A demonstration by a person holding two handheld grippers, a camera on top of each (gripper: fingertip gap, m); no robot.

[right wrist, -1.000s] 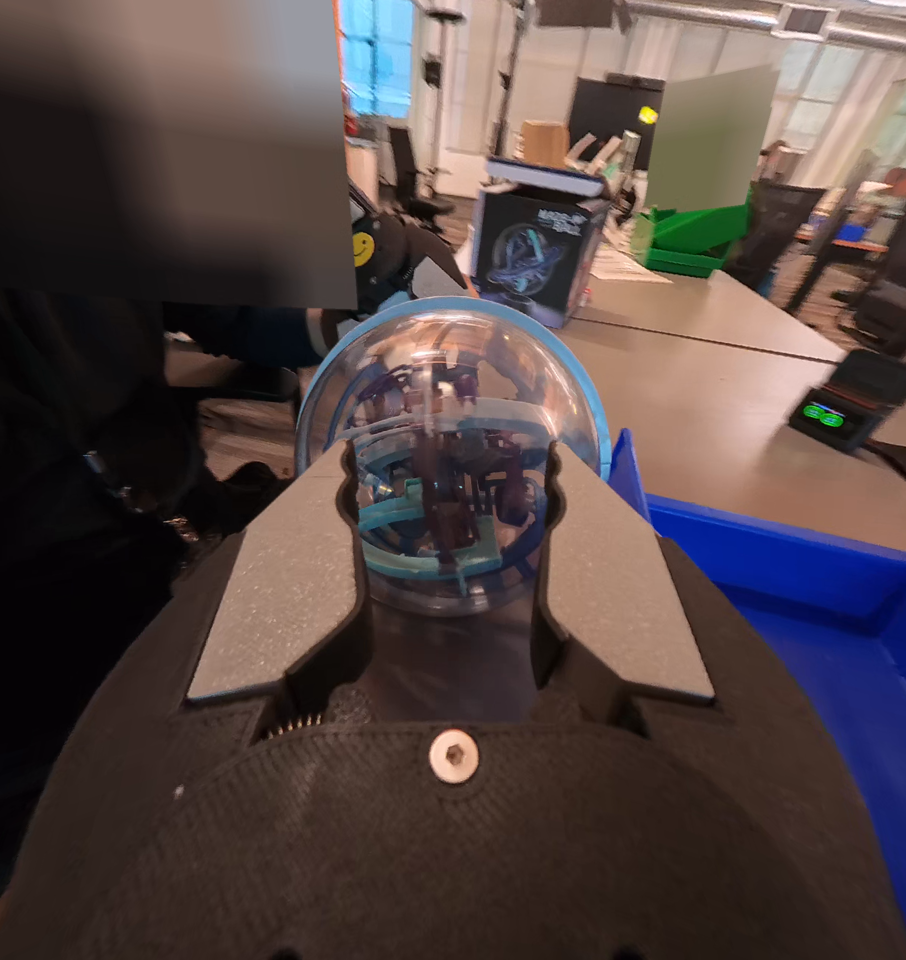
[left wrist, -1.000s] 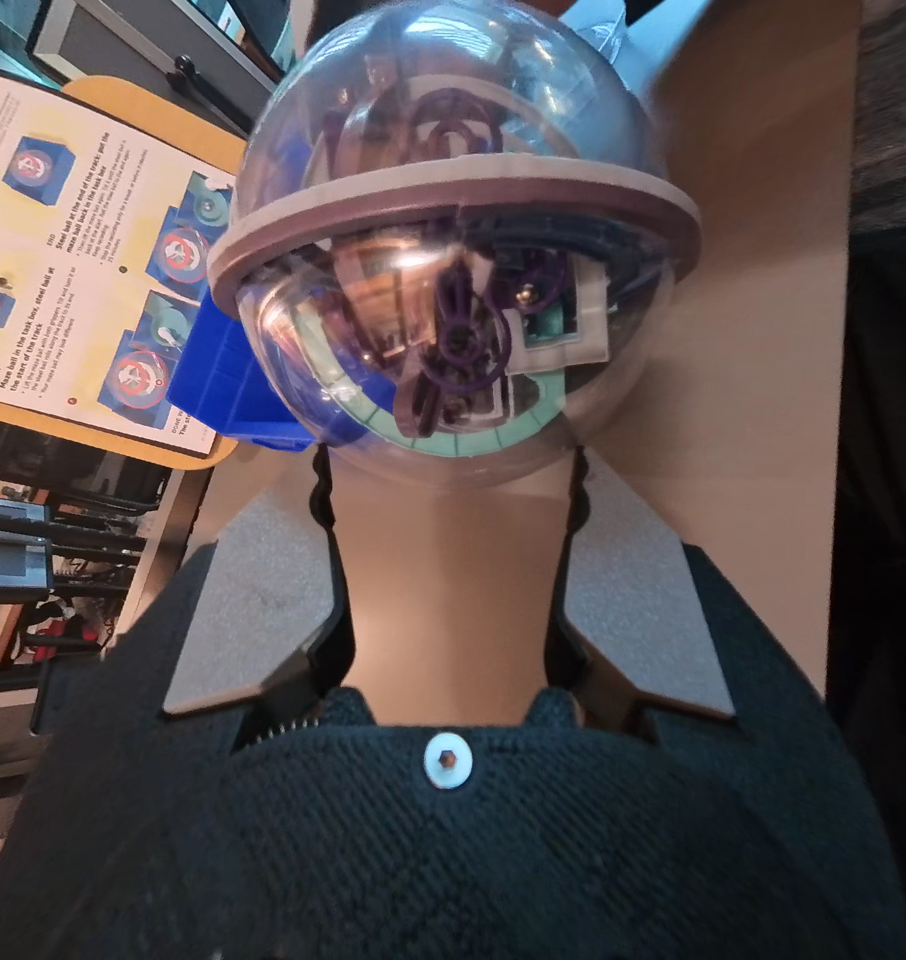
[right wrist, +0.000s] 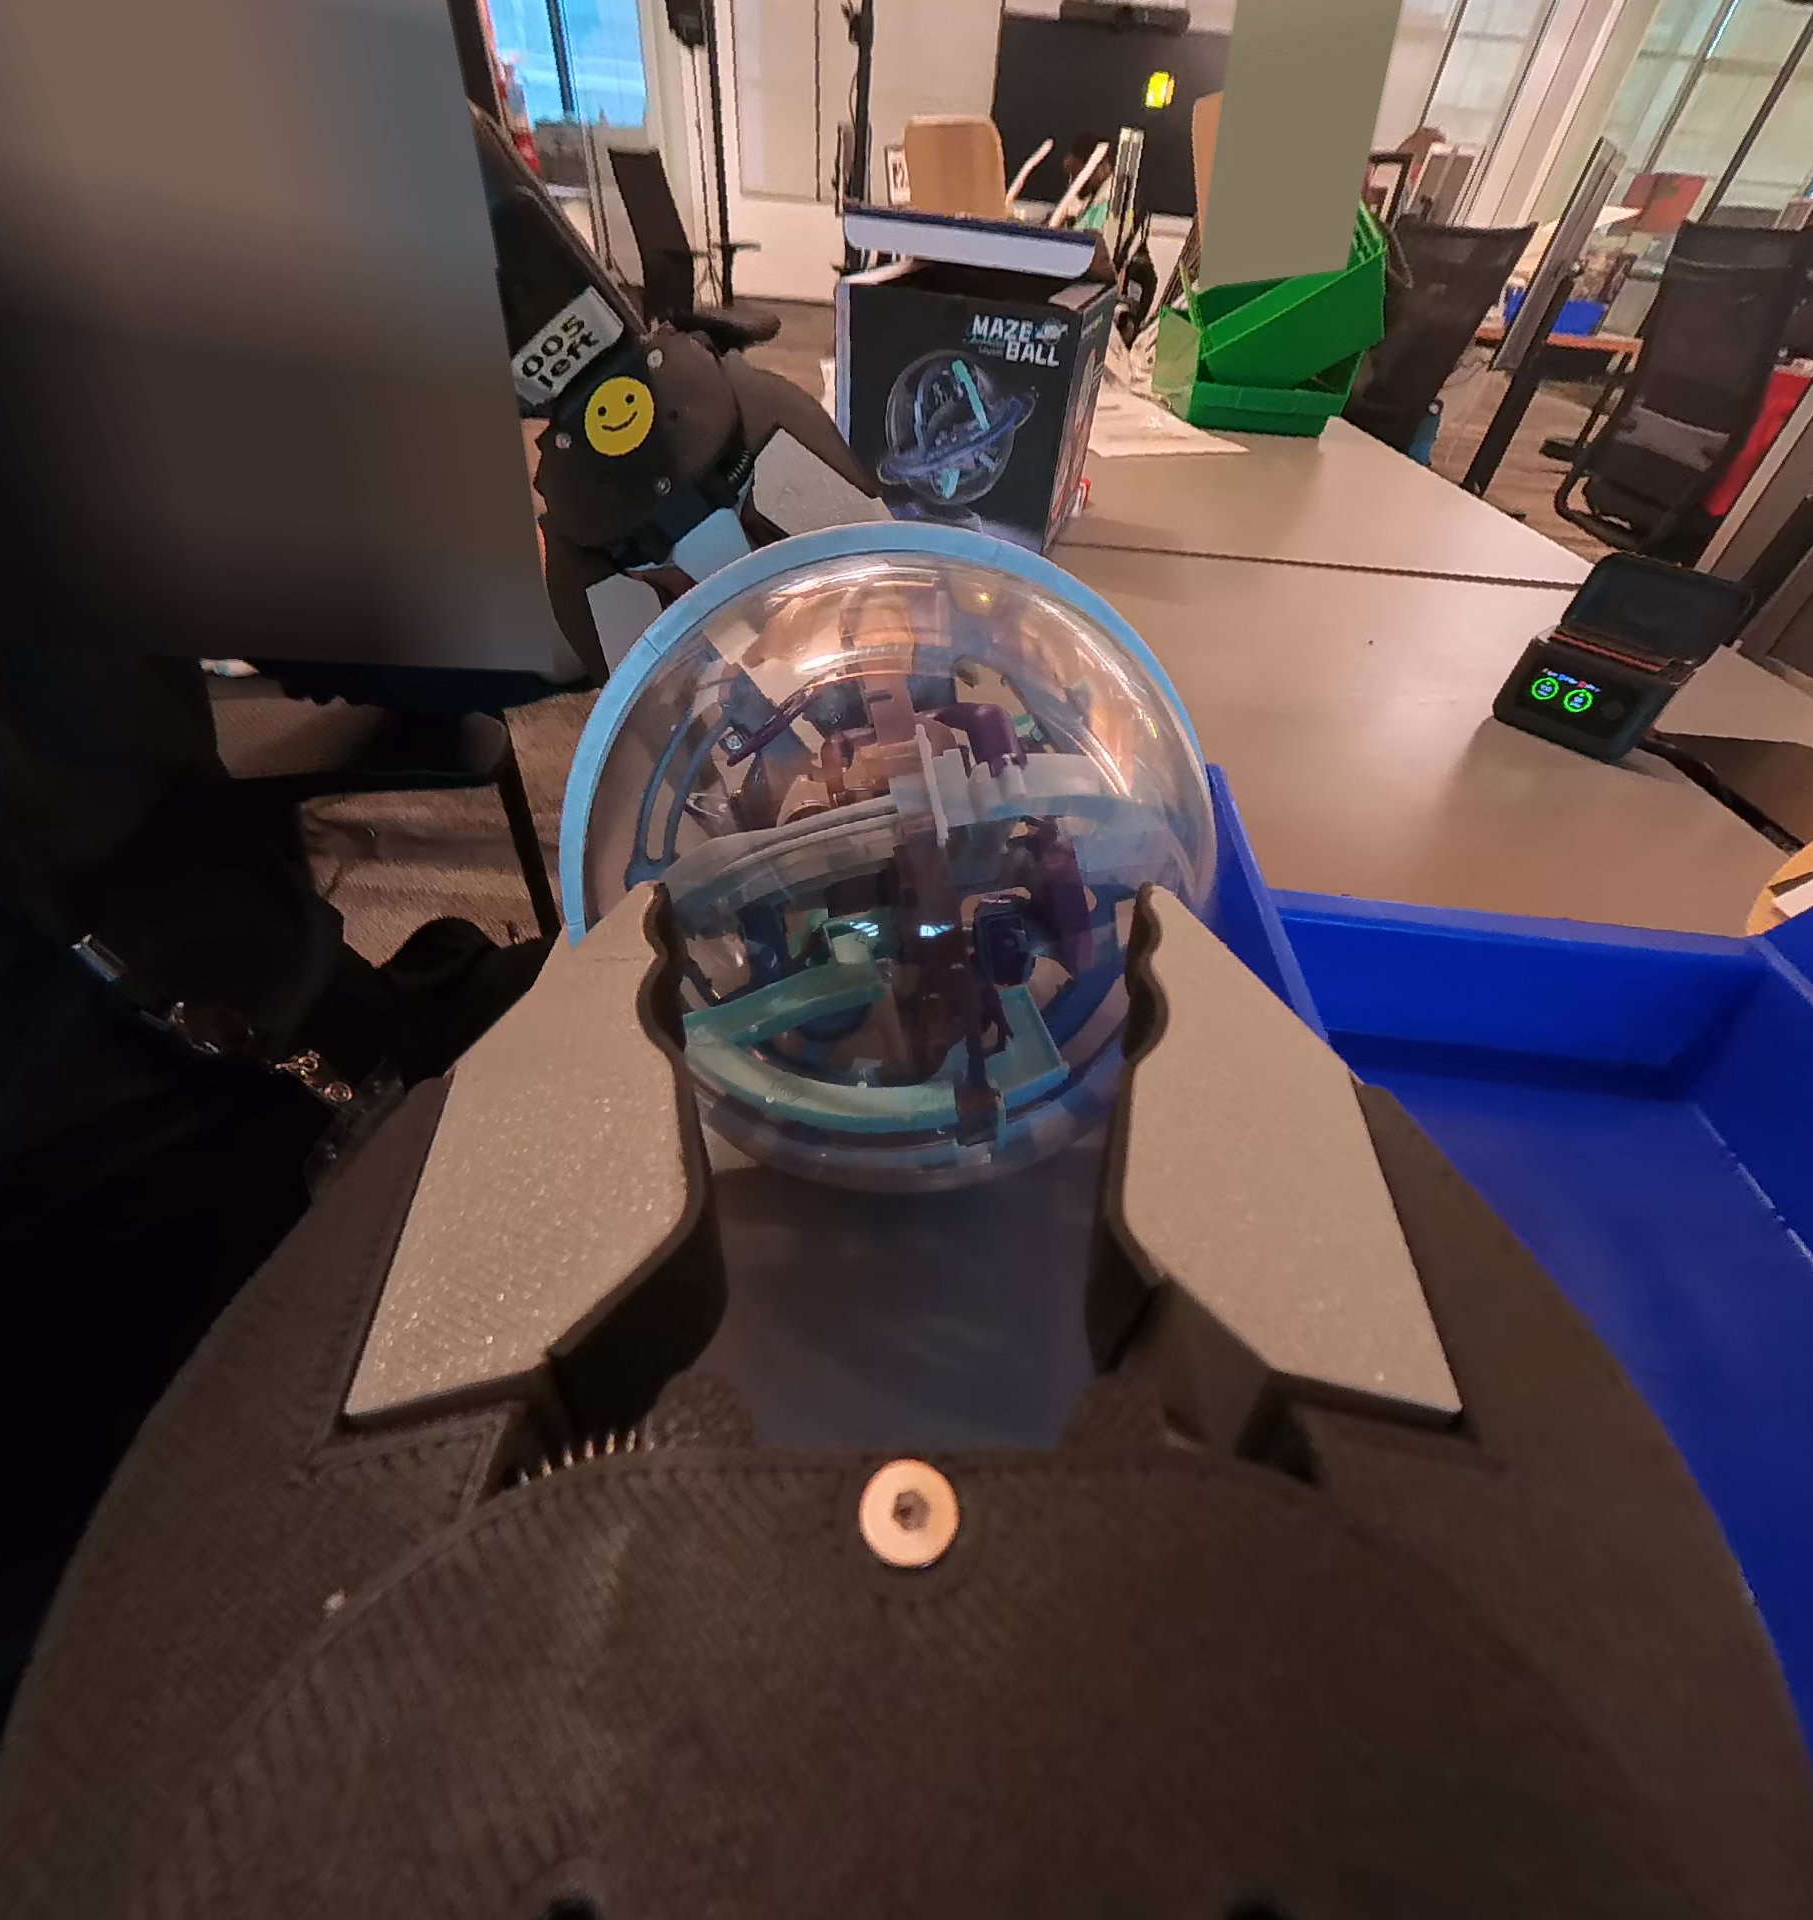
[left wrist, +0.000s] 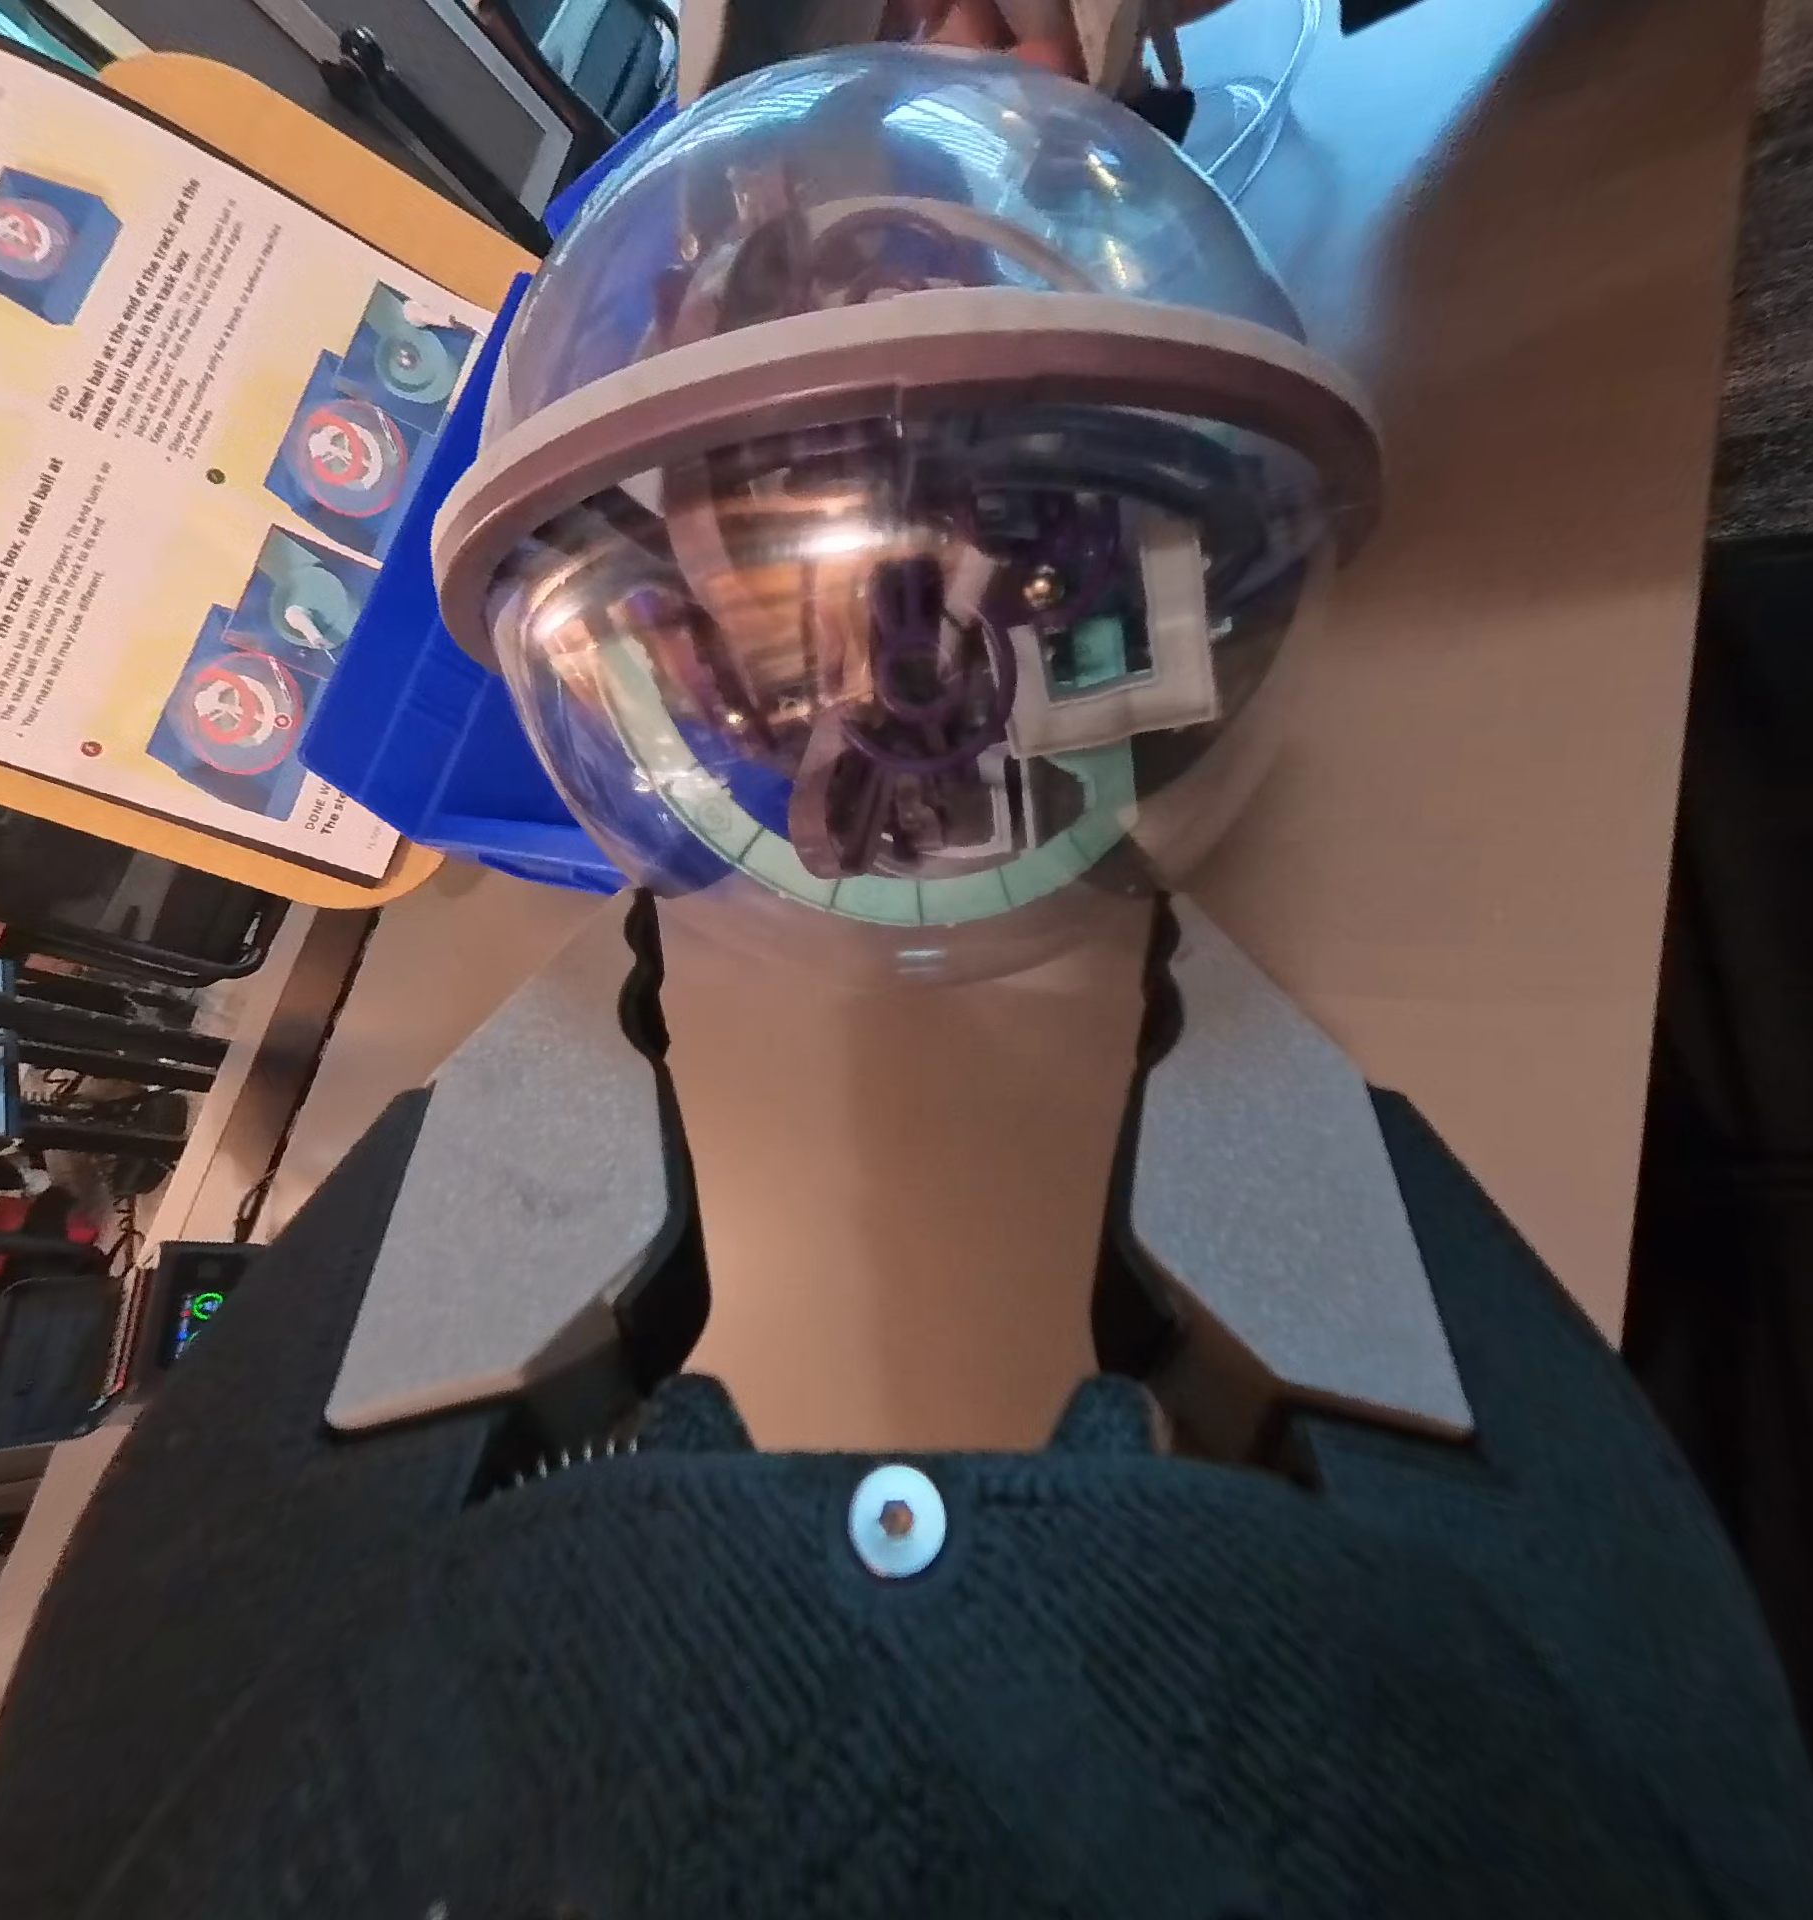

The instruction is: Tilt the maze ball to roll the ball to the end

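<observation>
The grey surface [right wrist: 1349,665] spreads toward 12 o'clock in the right wrist view, carrying a blue bin [right wrist: 1567,1122] at 3 o'clock, a dark printed box [right wrist: 969,400] at 12 o'clock and a small black device with green rings on its screen [right wrist: 1598,696] at 2 o'clock. The maze ball [right wrist: 886,862], a clear sphere with a blue ring and coloured tracks inside, sits at the centre, up off the surface. The right hand-held gripper [right wrist: 897,935] is spread wide around the sphere's near side; both fingertips [right wrist: 653,935] lie against the shell, grasping it. Beyond the ball at 11 o'clock, the other gripper's black body comes in behind it. In the left wrist view the maze ball [left wrist: 907,499] fills the upper centre, and the left hand-held gripper [left wrist: 902,935] is spread equally wide, its dark fingertips [left wrist: 640,956] meeting the sphere's underside at 6 o'clock, clasping it. An instruction sheet [left wrist: 154,468] lies at 10 o'clock.
</observation>
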